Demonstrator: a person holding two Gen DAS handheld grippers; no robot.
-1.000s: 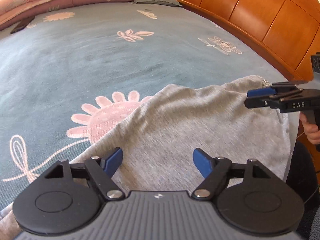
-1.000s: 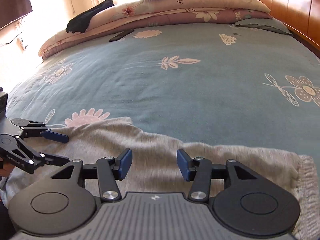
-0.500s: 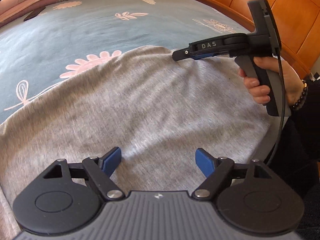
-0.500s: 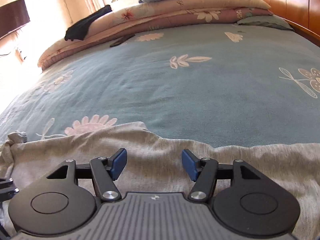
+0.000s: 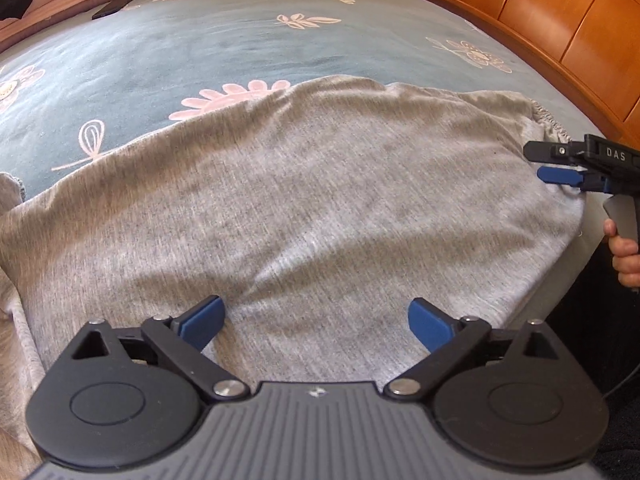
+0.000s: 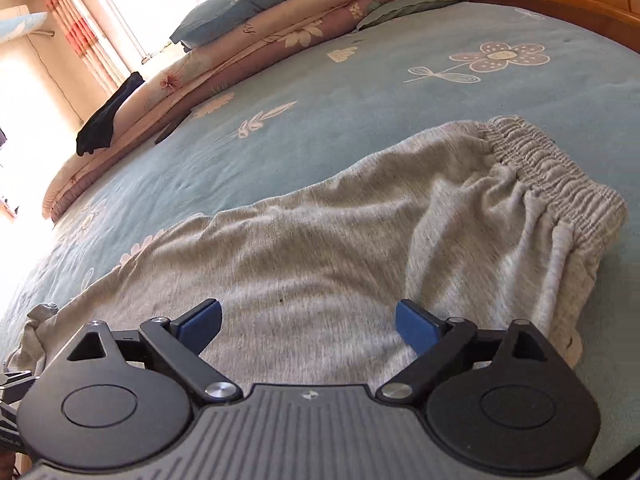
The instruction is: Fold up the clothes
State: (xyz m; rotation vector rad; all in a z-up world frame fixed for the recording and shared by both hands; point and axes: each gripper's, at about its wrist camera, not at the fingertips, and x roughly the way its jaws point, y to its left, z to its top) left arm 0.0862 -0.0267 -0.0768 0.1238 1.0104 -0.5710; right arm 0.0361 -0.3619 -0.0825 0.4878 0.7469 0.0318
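Grey sweatpants (image 5: 300,216) lie spread across the near part of the blue flowered bed (image 5: 224,48). In the right wrist view the pants (image 6: 340,256) show a gathered elastic waistband (image 6: 552,172) at the right. My left gripper (image 5: 316,320) is open and empty, just above the grey cloth near its front edge. My right gripper (image 6: 308,320) is open and empty over the cloth near the waistband end. The right gripper also shows in the left wrist view (image 5: 556,164) at the right edge of the pants, jaws apart.
A wooden headboard (image 5: 552,20) runs along the right. Folded quilts and pillows (image 6: 280,36) are stacked at the far end of the bed, with a dark garment (image 6: 108,116) and a dark remote (image 5: 112,8) near them.
Both grippers have opened wider. The right gripper moved from above the middle of the pants down to their right edge. The pants now lie flatter, with the waistband in view.
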